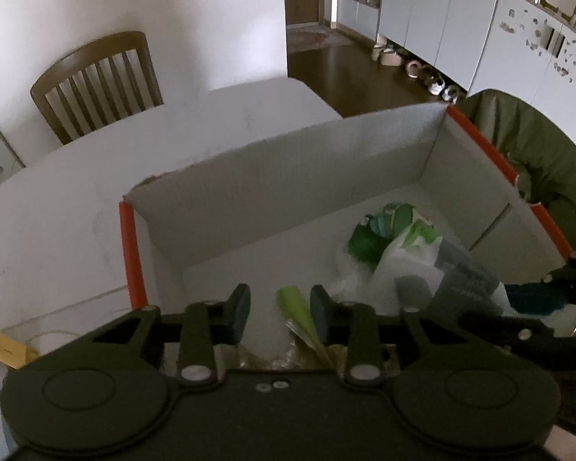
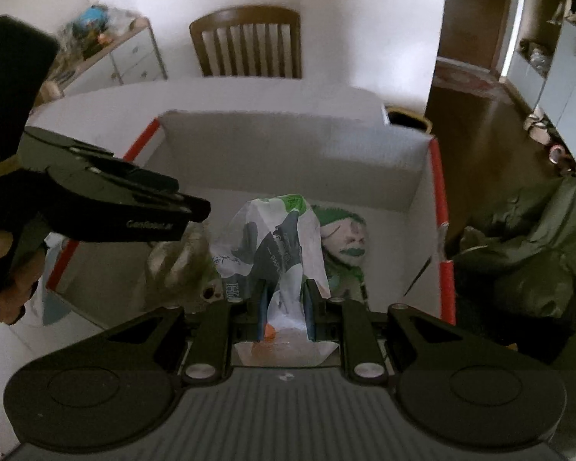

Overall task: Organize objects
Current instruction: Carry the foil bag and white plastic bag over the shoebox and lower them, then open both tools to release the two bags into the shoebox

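An open white cardboard box with orange edges (image 1: 288,176) (image 2: 288,153) stands on the white table. Inside lie a green-and-white plastic bag (image 1: 384,230) (image 2: 345,238) and a crinkled clear packet (image 2: 180,265). My right gripper (image 2: 286,299) is shut on a white paper bag with grey and green print (image 2: 276,246) and holds it over the box; the bag also shows in the left wrist view (image 1: 434,269). My left gripper (image 1: 278,307) is open over the box's near side, with a light green packet (image 1: 299,315) just below its jaws, apart from the pads.
A wooden chair (image 1: 96,80) (image 2: 249,42) stands at the far side of the table (image 1: 57,211). An olive green jacket (image 1: 537,153) (image 2: 526,246) hangs beside the box on the right. A yellow tag on a cord (image 1: 4,345) lies on the table at left.
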